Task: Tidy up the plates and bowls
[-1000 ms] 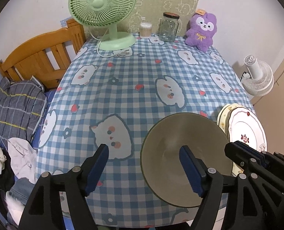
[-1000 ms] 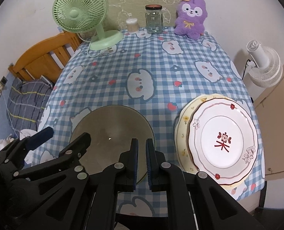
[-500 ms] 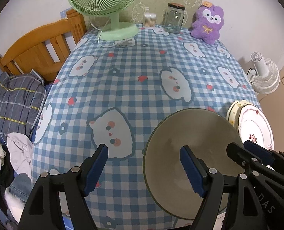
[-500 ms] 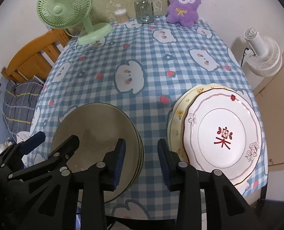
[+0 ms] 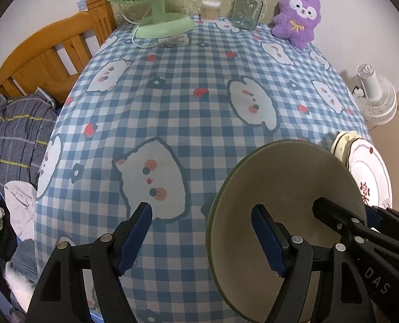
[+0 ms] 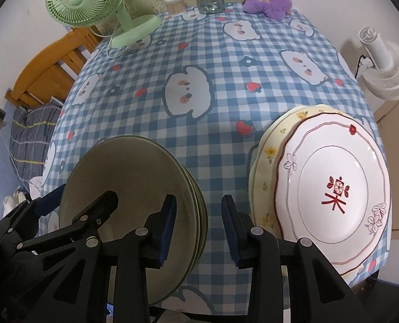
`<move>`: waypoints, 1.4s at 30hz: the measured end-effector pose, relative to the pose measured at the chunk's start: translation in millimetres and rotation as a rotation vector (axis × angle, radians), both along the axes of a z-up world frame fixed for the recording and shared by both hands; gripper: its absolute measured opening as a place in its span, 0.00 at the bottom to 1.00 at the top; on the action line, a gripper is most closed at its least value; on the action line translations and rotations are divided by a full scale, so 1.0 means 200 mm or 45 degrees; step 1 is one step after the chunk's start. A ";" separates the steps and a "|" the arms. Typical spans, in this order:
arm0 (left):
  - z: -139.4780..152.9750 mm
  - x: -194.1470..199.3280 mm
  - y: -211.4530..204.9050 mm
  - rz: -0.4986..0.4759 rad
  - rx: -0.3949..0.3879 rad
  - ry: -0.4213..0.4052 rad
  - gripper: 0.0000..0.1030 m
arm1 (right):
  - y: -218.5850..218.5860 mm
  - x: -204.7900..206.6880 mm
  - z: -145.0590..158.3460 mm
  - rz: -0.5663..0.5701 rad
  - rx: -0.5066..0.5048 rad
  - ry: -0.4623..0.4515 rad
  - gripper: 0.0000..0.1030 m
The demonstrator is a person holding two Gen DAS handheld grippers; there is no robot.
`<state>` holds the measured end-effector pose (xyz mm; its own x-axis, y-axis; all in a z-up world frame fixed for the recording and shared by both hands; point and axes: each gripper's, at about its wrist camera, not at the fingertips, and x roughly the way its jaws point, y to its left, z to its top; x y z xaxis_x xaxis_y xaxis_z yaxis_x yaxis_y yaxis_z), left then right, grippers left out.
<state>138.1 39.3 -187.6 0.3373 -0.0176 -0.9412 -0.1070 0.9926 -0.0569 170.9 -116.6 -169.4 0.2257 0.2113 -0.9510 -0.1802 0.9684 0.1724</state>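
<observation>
A stack of olive-green plates (image 6: 134, 185) lies near the table's front edge on the blue checked cloth (image 5: 188, 113). To its right, a white plate with a red motif (image 6: 334, 188) lies on a cream flowered plate (image 6: 264, 161). My left gripper (image 5: 202, 239) is open and straddles the green plates' (image 5: 288, 183) left rim, one finger over the plate and one over the cloth. My right gripper (image 6: 199, 228) stands partly open over their right rim. No pad presses on anything.
At the back of the table stand a green desk fan (image 5: 159, 24), a cotton-swab box (image 5: 210, 10), a glass jar (image 5: 246, 8) and a purple plush toy (image 5: 296, 18). A wooden bed frame (image 5: 46, 62) with bedding is on the left. A white floor fan (image 5: 374, 97) is on the right.
My right gripper has gone from shut to partly open. Both grippers have sunk toward the green plates, which now look larger in both views.
</observation>
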 end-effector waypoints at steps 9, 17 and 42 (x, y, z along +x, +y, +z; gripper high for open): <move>-0.06 -0.01 0.01 0.009 -0.049 0.002 0.69 | 0.00 0.00 -0.06 -0.002 0.007 0.010 0.37; -0.07 -0.02 0.02 0.005 -0.080 -0.032 0.68 | -0.01 -0.01 -0.09 -0.010 0.081 0.018 0.37; -0.04 -0.03 -0.04 -0.023 -0.133 -0.026 0.28 | 0.00 -0.03 -0.09 -0.062 0.104 0.043 0.31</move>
